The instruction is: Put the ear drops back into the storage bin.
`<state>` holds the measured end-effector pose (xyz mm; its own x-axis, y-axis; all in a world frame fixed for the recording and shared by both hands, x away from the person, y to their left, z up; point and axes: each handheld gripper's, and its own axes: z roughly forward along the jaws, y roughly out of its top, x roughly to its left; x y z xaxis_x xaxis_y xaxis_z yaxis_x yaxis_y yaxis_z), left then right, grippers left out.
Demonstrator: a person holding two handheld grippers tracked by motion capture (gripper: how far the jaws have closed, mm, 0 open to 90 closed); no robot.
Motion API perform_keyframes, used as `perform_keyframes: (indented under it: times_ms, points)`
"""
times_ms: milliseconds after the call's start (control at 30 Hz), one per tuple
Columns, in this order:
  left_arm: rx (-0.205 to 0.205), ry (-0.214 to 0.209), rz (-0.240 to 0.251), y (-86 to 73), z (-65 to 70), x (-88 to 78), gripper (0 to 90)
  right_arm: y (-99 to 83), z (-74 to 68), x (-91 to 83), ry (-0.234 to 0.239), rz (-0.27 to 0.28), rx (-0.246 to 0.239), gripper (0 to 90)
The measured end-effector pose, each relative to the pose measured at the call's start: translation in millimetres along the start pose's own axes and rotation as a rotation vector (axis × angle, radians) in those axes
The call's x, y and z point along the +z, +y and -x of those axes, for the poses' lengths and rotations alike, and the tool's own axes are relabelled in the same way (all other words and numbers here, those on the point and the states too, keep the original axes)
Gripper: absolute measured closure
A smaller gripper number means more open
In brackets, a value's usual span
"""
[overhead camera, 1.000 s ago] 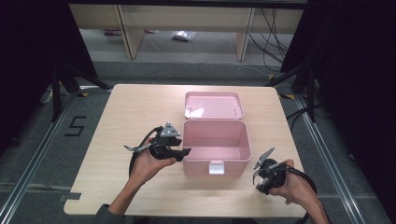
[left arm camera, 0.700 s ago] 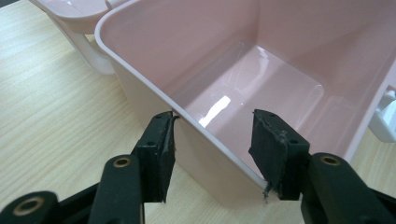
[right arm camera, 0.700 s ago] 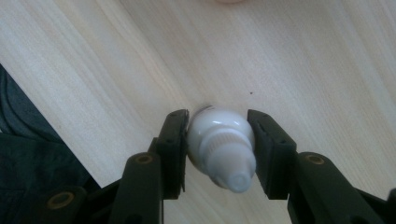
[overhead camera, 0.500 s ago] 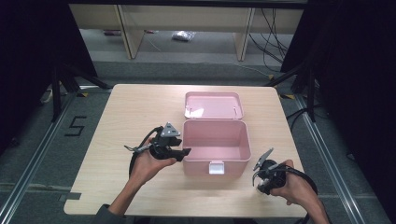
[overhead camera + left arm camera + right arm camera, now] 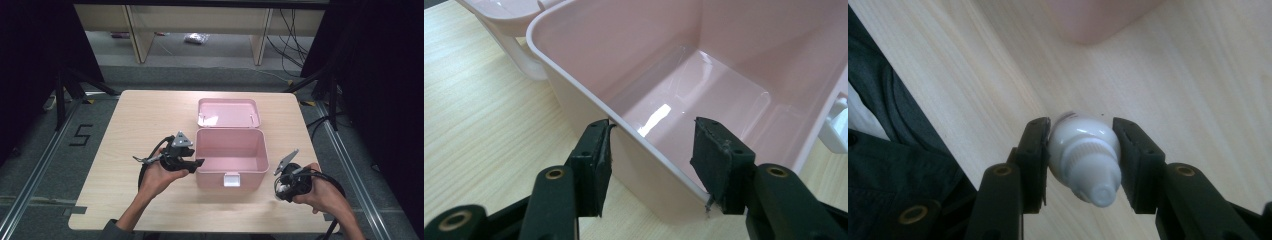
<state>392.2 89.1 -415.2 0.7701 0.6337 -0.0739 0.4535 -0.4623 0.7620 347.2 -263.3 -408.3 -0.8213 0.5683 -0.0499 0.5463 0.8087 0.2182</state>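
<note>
A pink plastic box [image 5: 215,172] stands open at the table's middle, its lid [image 5: 229,112] folded back flat behind it. My left gripper [image 5: 199,163] straddles the box's left wall [image 5: 589,95], one pad outside and one inside, both touching the rim. The inside of the box [image 5: 704,95] is bare. At the front right, my right gripper [image 5: 1083,150] is shut on a small white bottle [image 5: 1083,155] with a ribbed nozzle cap, just above the tabletop. Its jaws have just been closing on that bottle. In the high view the bottle [image 5: 280,191] peeks out below the right gripper [image 5: 283,189].
A white latch [image 5: 231,178] sits on the box's front wall. Bare wood lies left of the box and along the front edge [image 5: 200,225]. A dark sleeve [image 5: 903,165] is close to the right gripper. Shelving and cables stand beyond the table.
The right gripper has risen slightly off the table with the white bottle. The left gripper and the box have stayed in place.
</note>
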Motion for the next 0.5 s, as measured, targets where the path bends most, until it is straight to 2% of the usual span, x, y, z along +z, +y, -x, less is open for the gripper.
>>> perform_keyframes:
  times_ms: [100, 133, 167, 300, 367, 500]
  points:
    - [0.001, 0.001, -0.001, -0.1, 0.2, -0.1, 49.4, 4.2, 1.4, -13.5, -0.016, 0.007, -0.017, 60.2]
    - [0.000, 0.001, 0.000, -0.1, 0.2, -0.1, 49.4, 7.5, 0.0, -22.6, -0.001, 0.028, -0.037, 60.2]
    - [0.000, 0.001, 0.000, -0.1, 0.1, 0.0, 49.4, 7.5, 0.0, -22.6, -0.001, 0.028, -0.037, 60.2]
    - [0.002, 0.003, -0.003, 0.2, 0.3, -0.1, 49.5, 15.5, -3.6, -41.6, 0.018, 0.040, -0.052, 60.2]
    - [0.002, 0.003, -0.004, 0.3, 0.4, -0.1, 49.5, 20.3, -3.8, -49.2, 0.022, 0.042, -0.075, 60.2]
    - [0.004, 0.006, -0.005, 0.2, 0.7, -0.3, 49.6, 29.2, -2.1, -62.7, 0.020, 0.058, -0.079, 60.2]
